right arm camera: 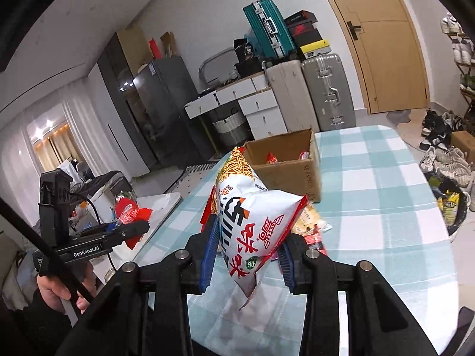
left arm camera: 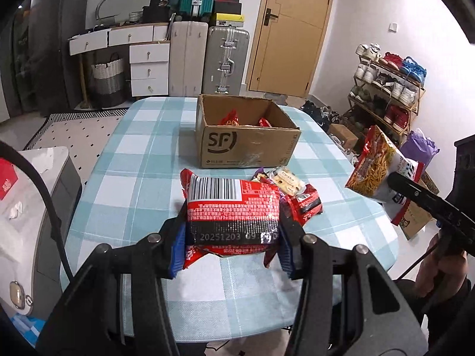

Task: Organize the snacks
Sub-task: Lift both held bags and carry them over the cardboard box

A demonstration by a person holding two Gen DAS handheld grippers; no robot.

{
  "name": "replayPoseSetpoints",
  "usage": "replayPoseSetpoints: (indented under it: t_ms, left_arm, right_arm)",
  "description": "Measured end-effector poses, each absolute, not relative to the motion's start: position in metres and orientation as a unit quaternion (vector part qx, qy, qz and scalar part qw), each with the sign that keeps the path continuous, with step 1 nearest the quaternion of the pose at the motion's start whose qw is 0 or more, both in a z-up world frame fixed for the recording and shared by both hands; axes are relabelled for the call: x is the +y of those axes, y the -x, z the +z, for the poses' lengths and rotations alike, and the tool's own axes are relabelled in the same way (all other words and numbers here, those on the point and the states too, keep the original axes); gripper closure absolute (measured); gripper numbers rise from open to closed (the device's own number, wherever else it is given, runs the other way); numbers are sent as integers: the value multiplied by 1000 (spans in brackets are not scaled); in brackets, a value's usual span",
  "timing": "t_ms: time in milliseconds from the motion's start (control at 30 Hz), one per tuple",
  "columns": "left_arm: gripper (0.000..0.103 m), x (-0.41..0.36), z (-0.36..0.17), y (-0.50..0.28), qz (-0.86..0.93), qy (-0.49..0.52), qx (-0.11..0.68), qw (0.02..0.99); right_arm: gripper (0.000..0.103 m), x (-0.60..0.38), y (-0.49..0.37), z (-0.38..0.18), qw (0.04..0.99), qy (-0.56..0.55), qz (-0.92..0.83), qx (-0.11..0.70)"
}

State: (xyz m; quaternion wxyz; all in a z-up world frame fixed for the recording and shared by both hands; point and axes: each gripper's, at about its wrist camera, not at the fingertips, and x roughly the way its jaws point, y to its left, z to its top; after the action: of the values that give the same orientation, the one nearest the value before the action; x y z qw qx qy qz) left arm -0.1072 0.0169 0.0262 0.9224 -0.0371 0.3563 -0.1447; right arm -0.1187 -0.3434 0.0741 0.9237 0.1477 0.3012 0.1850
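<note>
1. Toward the far edge of the checked table (left arm camera: 142,195) stands an open cardboard box (left arm camera: 246,145), and at least two red packets (left arm camera: 230,118) already lie inside it; how many more sit below its wall I cannot tell.
2. Both hands are loaded. The left gripper (left arm camera: 231,234) is clamped across a red snack bag (left arm camera: 234,204), barcode side up, held clear above the near half of the table.
3. The right gripper (right arm camera: 248,252) pinches a white noodle-snack bag (right arm camera: 252,216) by its lower end, so the bag stands up in the air over the table's right edge, short of the box.
4. Neither bag is over the box yet, so two drops are pending.
5. Between the held bags and the box, a small heap of loose snacks (left arm camera: 294,190) lies on the middle of the table: a pale biscuit pack, a red-and-black wrapper, perhaps a purple one.
6. My reading: the sorting is partly done, with two bags in transit and that heap left to collect.
</note>
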Motion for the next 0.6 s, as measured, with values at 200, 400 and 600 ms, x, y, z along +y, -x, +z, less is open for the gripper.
replayPoseSetpoints:
  t_ms: [200,400,600]
  left_arm:
    - [57,17,25,103,-142,41,365,919]
    - [57,23,25,89,-138,49,366,919]
    - [57,23,31,70,-132,47,366,920]
  right_arm:
    - [66,-346,122,76,923,-152,186,302]
    - [66,-343,110,78,923,-153,185,302]
    - [66,-338,96,99,928,-146,186,287]
